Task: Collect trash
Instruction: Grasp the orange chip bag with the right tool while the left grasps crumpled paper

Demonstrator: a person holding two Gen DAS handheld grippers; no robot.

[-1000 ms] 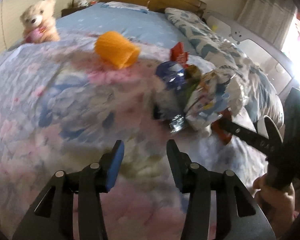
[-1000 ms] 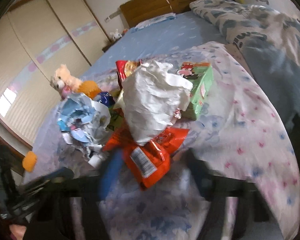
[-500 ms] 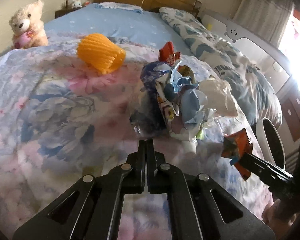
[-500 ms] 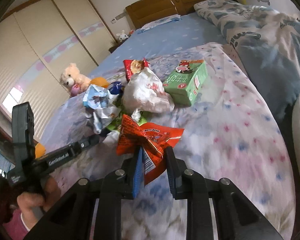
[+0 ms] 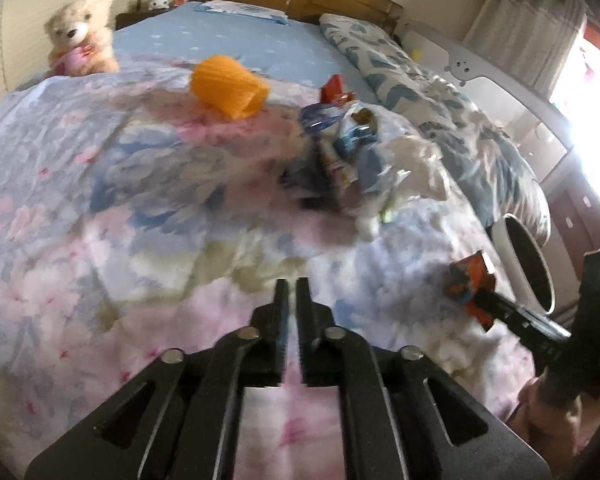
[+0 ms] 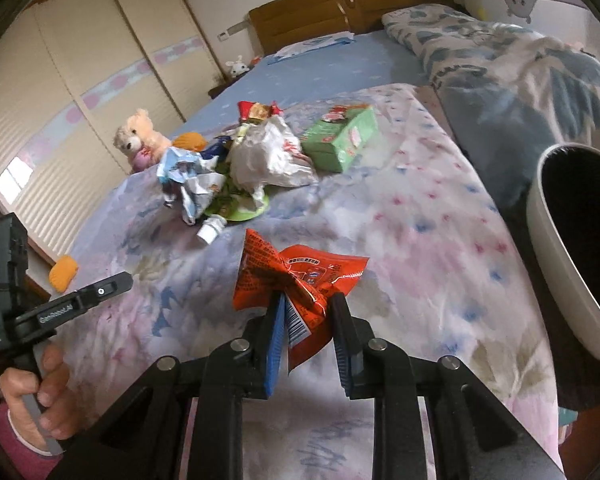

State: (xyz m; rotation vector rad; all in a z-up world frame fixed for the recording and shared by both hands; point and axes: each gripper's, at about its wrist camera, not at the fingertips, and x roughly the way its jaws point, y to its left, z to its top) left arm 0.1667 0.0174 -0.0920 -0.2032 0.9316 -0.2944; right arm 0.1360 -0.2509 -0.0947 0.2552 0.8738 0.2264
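While the right gripper (image 6: 306,312) pinches a red wrapper (image 6: 300,276) showing a barcode, its print unreadable, the empty left gripper (image 5: 291,300) is opening narrowly.

**Bedroom things around the bed**

A teddy bear (image 5: 82,36) sits at the edge of the floral quilt (image 5: 100,200). Behind are the wooden headboard (image 6: 340,4), a blue sheet (image 6: 340,64), a patterned duvet (image 6: 520,60) and a wardrobe (image 6: 80,80).
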